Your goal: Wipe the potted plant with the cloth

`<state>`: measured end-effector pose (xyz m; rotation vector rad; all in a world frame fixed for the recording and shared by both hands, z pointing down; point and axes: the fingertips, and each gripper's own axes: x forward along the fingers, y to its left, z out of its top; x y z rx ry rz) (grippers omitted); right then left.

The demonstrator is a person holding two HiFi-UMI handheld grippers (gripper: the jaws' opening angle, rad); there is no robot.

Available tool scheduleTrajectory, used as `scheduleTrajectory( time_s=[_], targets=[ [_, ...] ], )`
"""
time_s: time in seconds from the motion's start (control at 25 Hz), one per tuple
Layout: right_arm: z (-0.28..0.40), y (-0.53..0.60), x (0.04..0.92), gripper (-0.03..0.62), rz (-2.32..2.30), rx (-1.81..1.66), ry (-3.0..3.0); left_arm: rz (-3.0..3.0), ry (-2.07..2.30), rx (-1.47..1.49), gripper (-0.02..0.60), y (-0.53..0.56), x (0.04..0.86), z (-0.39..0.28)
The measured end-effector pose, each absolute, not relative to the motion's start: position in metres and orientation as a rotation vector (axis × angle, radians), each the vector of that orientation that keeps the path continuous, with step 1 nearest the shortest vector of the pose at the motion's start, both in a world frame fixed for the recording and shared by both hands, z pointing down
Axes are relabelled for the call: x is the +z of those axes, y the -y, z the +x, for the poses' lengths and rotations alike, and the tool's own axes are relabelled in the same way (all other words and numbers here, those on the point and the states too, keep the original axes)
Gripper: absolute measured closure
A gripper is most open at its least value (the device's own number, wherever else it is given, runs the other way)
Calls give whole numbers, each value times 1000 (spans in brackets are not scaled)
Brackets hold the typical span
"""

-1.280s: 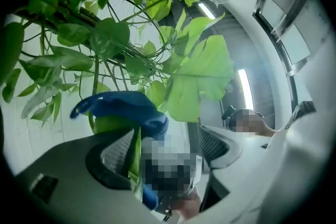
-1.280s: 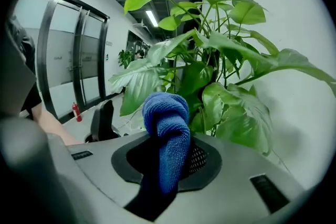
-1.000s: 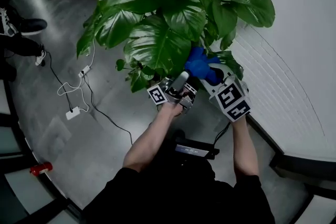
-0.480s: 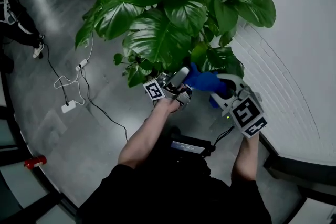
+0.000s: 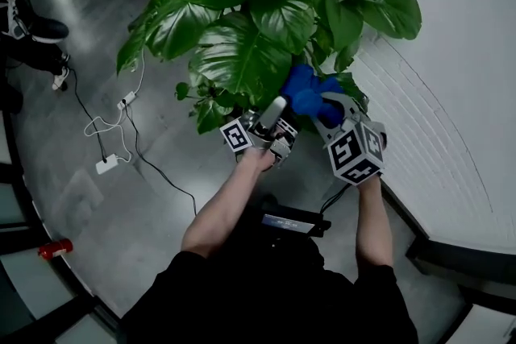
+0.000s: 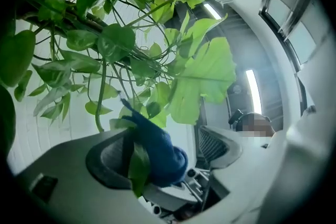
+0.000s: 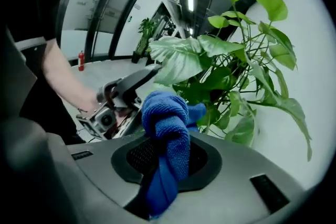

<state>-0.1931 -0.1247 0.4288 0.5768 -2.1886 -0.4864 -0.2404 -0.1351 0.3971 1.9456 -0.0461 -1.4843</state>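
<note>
The potted plant (image 5: 250, 44) spreads large green leaves across the top of the head view. A blue cloth (image 5: 306, 93) is bunched against its lower leaves, and my right gripper (image 5: 329, 110) is shut on it. In the right gripper view the cloth (image 7: 165, 134) drapes over the jaw pad, with the leaves (image 7: 210, 71) just beyond. My left gripper (image 5: 272, 121) sits just left of the cloth. In the left gripper view its jaws stand apart, and a small leaf (image 6: 139, 165) and the cloth (image 6: 160, 149) lie against one pad (image 6: 105, 157).
White cables and power strips (image 5: 105, 165) lie on the grey floor at left. A small red object (image 5: 50, 248) stands near the lower left. A white curved ledge (image 5: 451, 109) runs along the right. Another person's shoes (image 5: 44, 32) are at the top left.
The right gripper dipped down and to the right with the cloth, then came back up to the left against the lower leaves. The left gripper has hardly moved.
</note>
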Motion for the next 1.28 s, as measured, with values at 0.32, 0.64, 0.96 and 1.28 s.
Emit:
scheduleTrajectory(
  time_s=[0.32, 0.64, 0.96, 1.28],
  targets=[
    [-165, 82, 479, 487, 492, -431, 2100, 1957, 53, -1464, 177, 138, 397, -231],
    [-141, 43, 469, 487, 403, 32, 2488, 1969, 109, -1435, 177, 138, 410, -228],
    [-111, 84, 308, 487, 585, 357, 3091, 1910, 155, -1406, 176, 137, 442, -212],
    [-121, 187, 370, 487, 879, -105, 2493, 1884, 4, -1425, 176, 121, 433, -184]
  ],
)
